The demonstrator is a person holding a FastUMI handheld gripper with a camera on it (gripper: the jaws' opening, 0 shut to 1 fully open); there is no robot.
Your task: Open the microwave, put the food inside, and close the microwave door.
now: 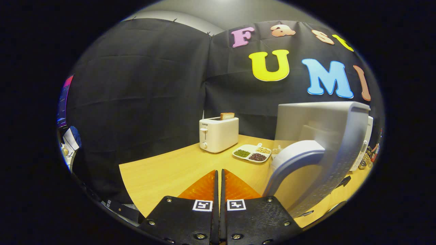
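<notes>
My gripper (219,172) is shut, its two fingers pressed together with nothing between them, low over the wooden table (163,173). Just to the right of the fingers stands the microwave door (340,143), swung open toward me, its curved pale handle (294,158) close beside the fingertips. The white microwave body (363,146) shows behind the door; its inside is hidden by the door. Beyond the fingers, a white divided dish (253,153) holds green, dark and pale food and lies on the table between the toaster and the door.
A white toaster (218,133) with a slice of bread (227,116) sticking up stands at the back of the table. Small bottles (369,156) sit past the microwave on the right. The table's left edge drops off near the black cloth wall.
</notes>
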